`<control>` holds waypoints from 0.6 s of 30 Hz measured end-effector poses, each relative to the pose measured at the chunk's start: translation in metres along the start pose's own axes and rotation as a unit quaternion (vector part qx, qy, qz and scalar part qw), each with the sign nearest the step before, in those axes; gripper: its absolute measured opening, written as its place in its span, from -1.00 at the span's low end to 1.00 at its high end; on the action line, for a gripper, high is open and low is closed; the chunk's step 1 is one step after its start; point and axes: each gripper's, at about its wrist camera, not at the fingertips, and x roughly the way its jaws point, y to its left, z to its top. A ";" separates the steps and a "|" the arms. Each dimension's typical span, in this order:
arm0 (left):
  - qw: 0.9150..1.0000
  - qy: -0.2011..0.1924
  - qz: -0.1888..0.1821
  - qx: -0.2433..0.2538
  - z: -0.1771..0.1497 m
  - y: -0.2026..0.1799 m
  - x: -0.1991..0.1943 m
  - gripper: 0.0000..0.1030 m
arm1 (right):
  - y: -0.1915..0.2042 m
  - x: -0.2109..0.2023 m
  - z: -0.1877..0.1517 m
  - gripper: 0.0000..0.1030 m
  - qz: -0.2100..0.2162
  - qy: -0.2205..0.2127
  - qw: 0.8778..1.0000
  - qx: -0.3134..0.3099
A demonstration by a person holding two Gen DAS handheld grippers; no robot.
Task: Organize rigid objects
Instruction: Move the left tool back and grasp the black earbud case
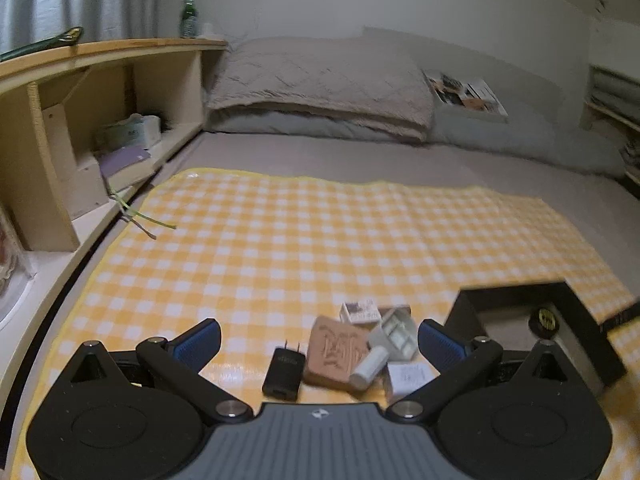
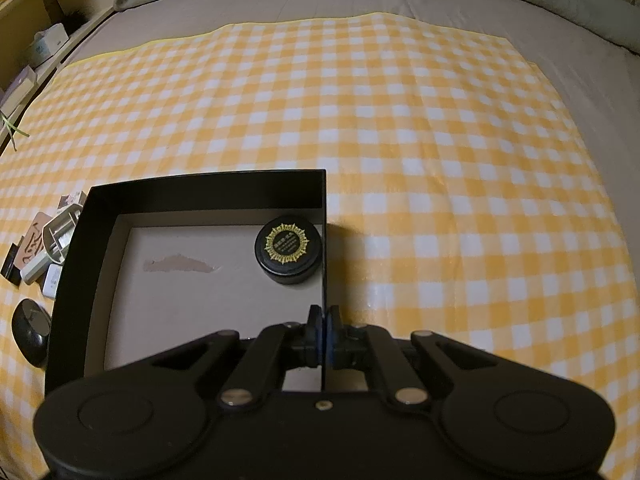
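Right gripper (image 2: 323, 330) pinched tight on the right wall of the black box (image 2: 200, 186). Left gripper (image 1: 320, 340) spread wide, nothing between its fingers, above the pile: black charger (image 1: 283, 372), terracotta block (image 1: 335, 350), white tube (image 1: 370, 366), grey holder (image 1: 394, 334), small cartons. Inside the box, one black round tin (image 2: 289, 249) in the far right corner, gold label unreadable. Beyond, the yellow checked cloth (image 1: 280, 240).

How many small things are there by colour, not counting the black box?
Black: 3 (charger, oval object, round tin)
White or pale: 4 (tube, divided tray, small box, printed carton)
Brown: 1 (slab)
Total: 8, black box excluded
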 end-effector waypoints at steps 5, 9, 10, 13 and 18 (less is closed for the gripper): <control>0.998 0.028 -0.021 0.052 -0.016 -0.003 0.008 1.00 | 0.002 0.000 -0.001 -0.95 0.000 0.000 1.000 0.001; 0.995 0.060 -0.028 0.081 -0.031 -0.009 0.017 1.00 | 0.002 0.001 -0.001 -0.95 -0.002 -0.001 1.000 -0.001; 0.993 0.069 -0.030 0.086 -0.033 -0.011 0.020 1.00 | 0.002 0.001 -0.001 -0.95 -0.001 -0.001 1.000 0.000; 0.989 0.099 -0.037 0.105 -0.043 -0.017 0.029 1.00 | 0.001 0.001 0.001 -0.95 -0.001 -0.001 1.000 0.001; 0.982 0.135 -0.052 0.123 -0.057 -0.024 0.043 1.00 | 0.000 0.001 0.001 -0.95 -0.002 -0.001 1.000 -0.001</control>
